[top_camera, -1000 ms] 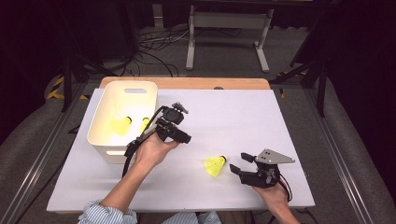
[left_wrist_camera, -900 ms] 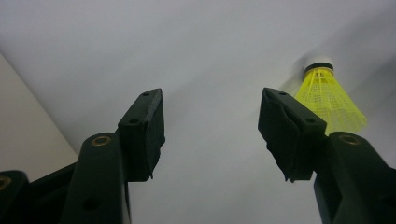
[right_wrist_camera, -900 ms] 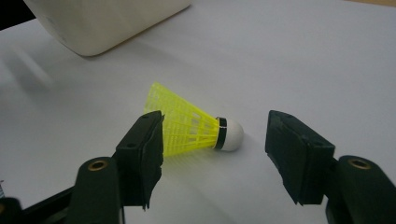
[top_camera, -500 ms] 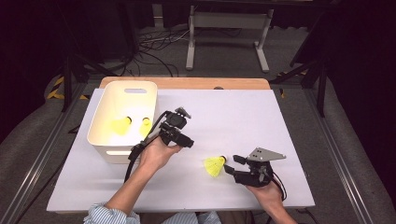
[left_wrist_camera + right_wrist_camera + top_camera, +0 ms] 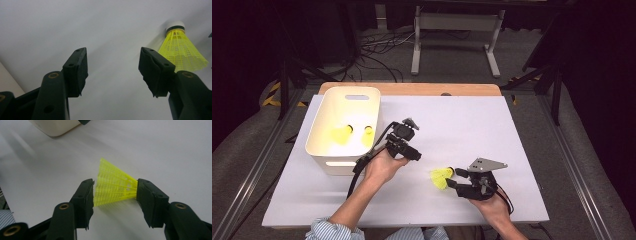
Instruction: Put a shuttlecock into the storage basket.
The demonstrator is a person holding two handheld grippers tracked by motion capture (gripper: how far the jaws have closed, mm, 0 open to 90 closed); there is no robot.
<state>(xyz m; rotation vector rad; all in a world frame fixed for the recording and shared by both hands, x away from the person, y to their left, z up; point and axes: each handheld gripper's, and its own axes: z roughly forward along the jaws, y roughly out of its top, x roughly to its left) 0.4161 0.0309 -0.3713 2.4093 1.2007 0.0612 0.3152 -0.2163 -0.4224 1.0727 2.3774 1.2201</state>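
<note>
The step in hand looks like the pick-up of the last loose shuttlecock (image 5: 440,177), which lies on its side on the white table (image 5: 492,130), near the front edge and well apart from the bin (image 5: 343,150). Two more yellow shuttlecocks (image 5: 341,135) already sit inside that bin, so the work appears to be gathering them there.

The right gripper (image 5: 457,180) has its jaws on either side of the shuttlecock; in the right gripper view the yellow skirt (image 5: 113,187) fills the gap, both pads at or against its mesh. The jaws have just been closing on it, partway in, though whether the pads truly press yet I cannot tell (the skirt is not visibly squashed).

The left gripper (image 5: 404,150) hovers just beside the bin, jaws wide apart with nothing between them; the shuttlecock (image 5: 181,48) lies beyond its right jaw.

Next, I judge, the right jaws need a gentle, firm pinch on the springy skirt, then a lift and a carry across to the bin, releasing above its rim
</note>
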